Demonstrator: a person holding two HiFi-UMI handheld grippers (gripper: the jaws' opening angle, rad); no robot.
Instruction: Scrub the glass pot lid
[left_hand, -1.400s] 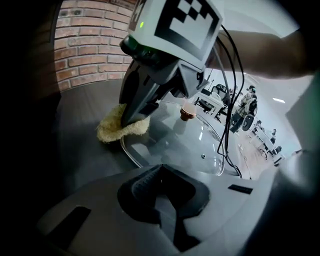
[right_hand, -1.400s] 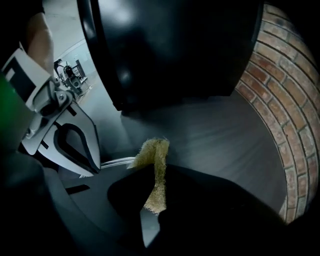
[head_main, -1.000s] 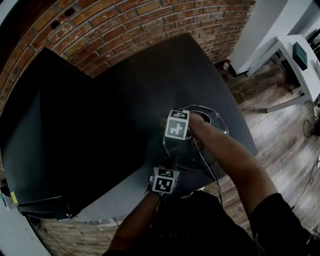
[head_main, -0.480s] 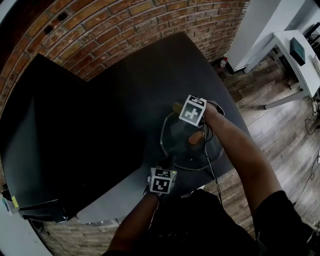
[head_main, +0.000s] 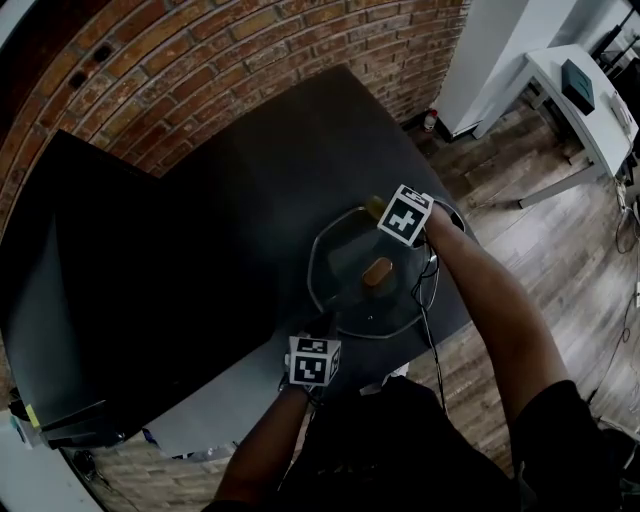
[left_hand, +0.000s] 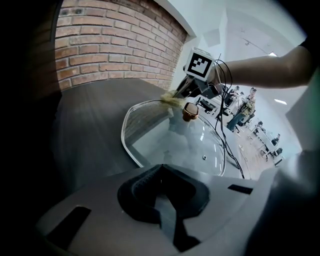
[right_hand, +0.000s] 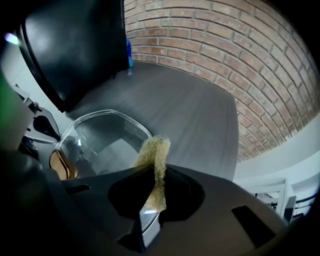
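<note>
The glass pot lid (head_main: 350, 290) lies on the dark table, its wooden knob (head_main: 377, 270) pointing up. My right gripper (head_main: 383, 210) is shut on a yellowish scrub pad (right_hand: 154, 150), which rests on the lid's far rim (right_hand: 125, 117). The left gripper view shows that pad (left_hand: 170, 100) just beyond the knob (left_hand: 189, 111). My left gripper (head_main: 325, 322) sits at the lid's near-left rim, and its jaws look shut there, with the lid (left_hand: 175, 142) running under them. The grip itself is hidden by the gripper (left_hand: 160, 167) body.
The table (head_main: 230, 200) ends close behind the lid, above wooden floor (head_main: 540, 230). A brick wall (head_main: 230, 60) lies beyond. A black panel (right_hand: 75, 45) stands at the left with a blue bottle (right_hand: 130, 52) beside it. A cable (head_main: 428, 300) trails across the lid.
My right gripper has carried the scrub pad from the middle of the lid out to its far rim, uncovering the knob. The left gripper has stayed at the near rim.
</note>
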